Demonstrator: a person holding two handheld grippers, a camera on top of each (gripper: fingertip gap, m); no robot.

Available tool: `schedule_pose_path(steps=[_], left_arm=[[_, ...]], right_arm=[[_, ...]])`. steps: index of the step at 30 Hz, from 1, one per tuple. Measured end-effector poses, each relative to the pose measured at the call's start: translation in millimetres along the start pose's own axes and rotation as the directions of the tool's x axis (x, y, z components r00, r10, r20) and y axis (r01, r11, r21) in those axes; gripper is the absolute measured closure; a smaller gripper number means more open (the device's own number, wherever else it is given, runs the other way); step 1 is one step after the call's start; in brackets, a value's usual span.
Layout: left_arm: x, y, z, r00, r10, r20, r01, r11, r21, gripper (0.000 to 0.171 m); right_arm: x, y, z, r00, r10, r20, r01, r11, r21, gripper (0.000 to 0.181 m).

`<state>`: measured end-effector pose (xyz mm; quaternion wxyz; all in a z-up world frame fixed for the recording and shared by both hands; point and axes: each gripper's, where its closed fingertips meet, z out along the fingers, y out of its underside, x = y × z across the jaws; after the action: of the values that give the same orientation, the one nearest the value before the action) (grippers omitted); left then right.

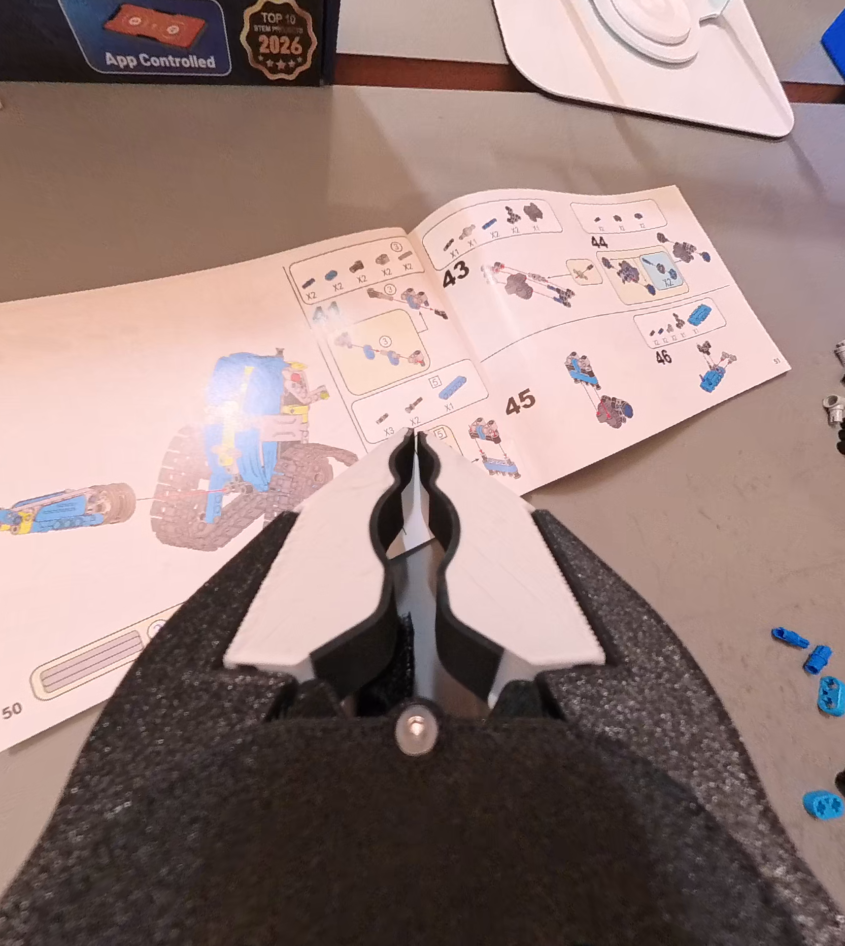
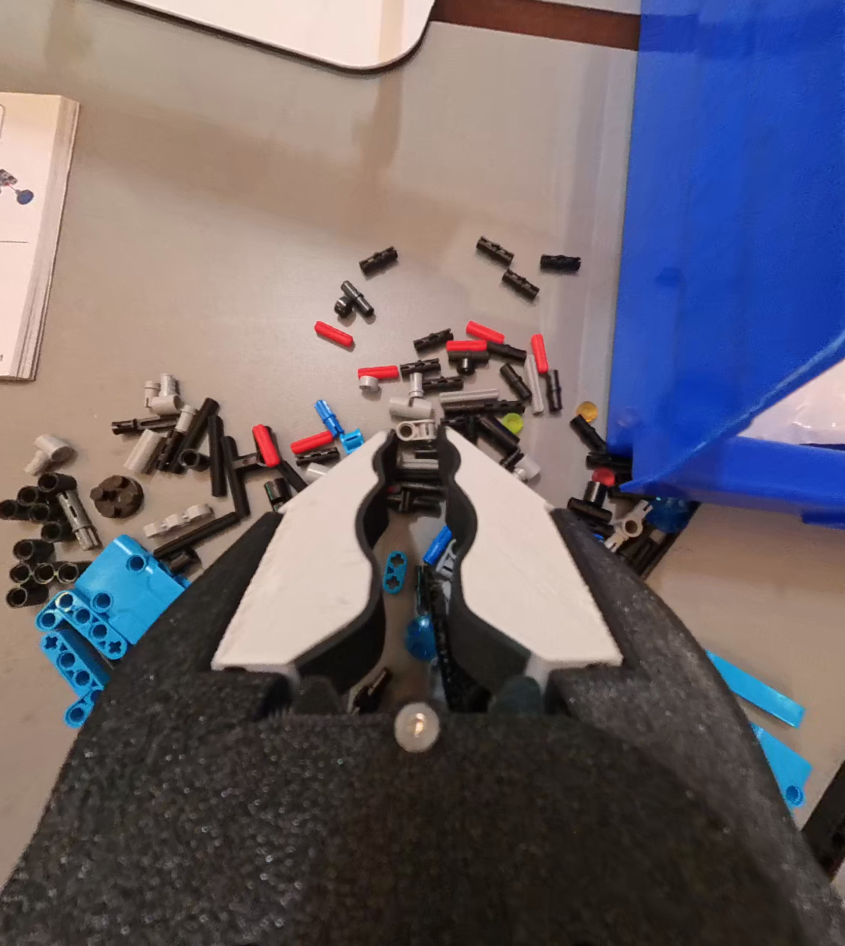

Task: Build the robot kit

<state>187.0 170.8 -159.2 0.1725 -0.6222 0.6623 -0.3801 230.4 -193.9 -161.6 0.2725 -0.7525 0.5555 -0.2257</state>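
A grey table (image 1: 164, 169) is carrying an open booklet (image 1: 538, 327), with a dark box (image 1: 144, 41) and a white tray (image 1: 666, 71) lying behind. The left gripper (image 1: 416, 435) is pinching a page edge of the booklet, jaws clenched on the paper; a sideways tug could be tearing or creasing that thin sheet. The right gripper (image 2: 416, 435) is holding a small grey connector (image 2: 415, 429) at its tips, jaws nearly closed on it, above a heap of pins (image 2: 461, 358) beside a blue bin (image 2: 748, 256). So shallow a grip looks risky: the connector could be slipping back into the heap.
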Motion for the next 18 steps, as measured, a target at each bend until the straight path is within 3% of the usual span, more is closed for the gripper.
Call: schedule_pose_path(steps=[5, 9, 12, 14, 18], left_arm=[[0, 0, 0, 1.0, 0.001, 0.0, -0.001, 1.0, 0.0, 0.171], [0, 0, 0, 1.0, -0.001, -0.001, 0.001, 1.0, 0.0, 0.171], [0, 0, 0, 1.0, 0.002, 0.001, -0.002, 1.0, 0.0, 0.171], [0, 0, 0, 1.0, 0.005, 0.004, -0.005, 1.0, 0.0, 0.171], [0, 0, 0, 1.0, -0.001, -0.001, 0.001, 1.0, 0.0, 0.171]], right_arm=[[-7, -3, -9, 0.999, -0.036, 0.01, 0.036, 0.999, 0.017, 0.166], [-57, -10, -43, 0.974, -0.156, 0.162, 0.145, 0.987, 0.074, 0.166], [-116, 3, -79, 0.878, -0.362, 0.314, 0.325, 0.931, 0.165, 0.166], [-142, 24, -95, 0.814, -0.445, 0.372, 0.416, 0.895, 0.16, 0.166], [-189, 67, -118, 0.705, -0.434, 0.562, 0.444, 0.887, 0.128, 0.166]])
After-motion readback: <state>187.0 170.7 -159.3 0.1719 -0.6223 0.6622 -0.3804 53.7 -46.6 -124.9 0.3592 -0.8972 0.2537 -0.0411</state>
